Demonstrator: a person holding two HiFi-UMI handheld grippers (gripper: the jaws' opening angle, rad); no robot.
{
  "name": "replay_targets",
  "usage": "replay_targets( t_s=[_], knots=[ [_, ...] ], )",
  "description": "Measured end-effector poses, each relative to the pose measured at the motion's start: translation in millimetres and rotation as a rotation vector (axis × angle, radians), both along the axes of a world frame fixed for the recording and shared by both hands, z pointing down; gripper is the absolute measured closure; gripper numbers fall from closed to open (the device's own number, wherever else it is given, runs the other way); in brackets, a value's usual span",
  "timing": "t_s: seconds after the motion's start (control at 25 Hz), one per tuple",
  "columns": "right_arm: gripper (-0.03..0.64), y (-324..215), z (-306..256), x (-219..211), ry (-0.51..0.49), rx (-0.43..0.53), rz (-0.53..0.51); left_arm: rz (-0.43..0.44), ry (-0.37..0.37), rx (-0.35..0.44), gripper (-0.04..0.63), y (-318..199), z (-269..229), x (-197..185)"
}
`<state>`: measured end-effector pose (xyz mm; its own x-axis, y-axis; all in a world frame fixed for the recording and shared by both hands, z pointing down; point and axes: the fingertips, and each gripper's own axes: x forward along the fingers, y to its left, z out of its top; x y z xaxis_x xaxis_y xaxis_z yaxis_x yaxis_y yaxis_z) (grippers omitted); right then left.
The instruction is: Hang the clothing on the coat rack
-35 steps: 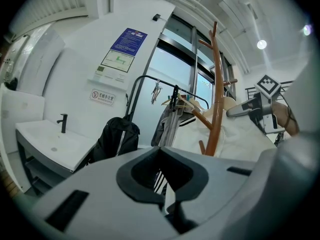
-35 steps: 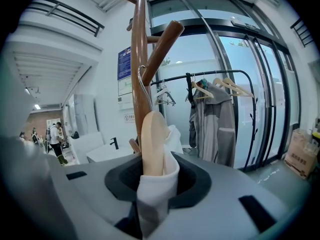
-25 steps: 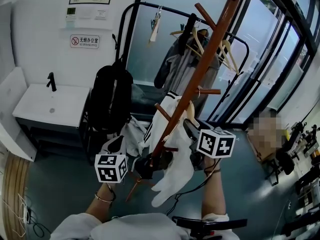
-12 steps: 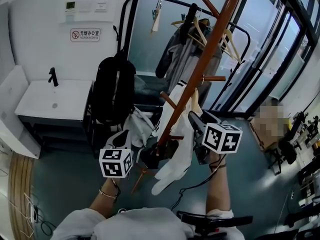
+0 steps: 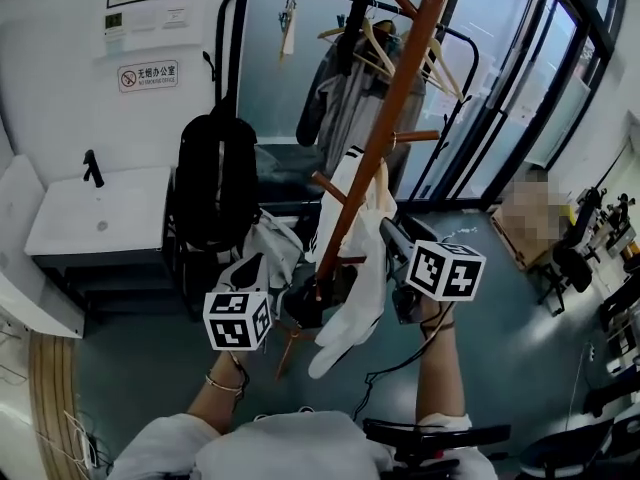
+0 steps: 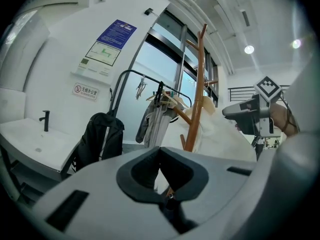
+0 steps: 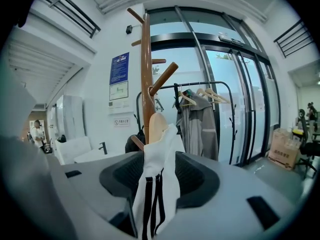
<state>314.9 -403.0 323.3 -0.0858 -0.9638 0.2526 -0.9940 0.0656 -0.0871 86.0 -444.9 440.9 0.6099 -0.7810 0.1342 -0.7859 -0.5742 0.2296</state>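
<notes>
Glass-walled room: right gripper (image 7: 161,180) jaws just opening, white garment (image 7: 167,146) between them; left gripper (image 6: 161,173) jaws seemingly together

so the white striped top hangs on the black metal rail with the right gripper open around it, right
No: the white striped top hangs on the wooden coat rack instead, as the right gripper view shows. The jaws of the right gripper, just opened, stand around it.

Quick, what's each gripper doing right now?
Left gripper: jaws shut, nothing visibly held.
Right gripper: open, jaws just opened wider; white striped garment between them.
</notes>
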Motion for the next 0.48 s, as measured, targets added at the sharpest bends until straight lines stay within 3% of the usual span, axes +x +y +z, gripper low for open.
replay_targets(
  t_s=[0.48],
  knots=[
    [0.405,30,14,14,-0.085,0.032,0.102,0.101,-0.019,-0.034,0.586,12,16,25]
  ],
)
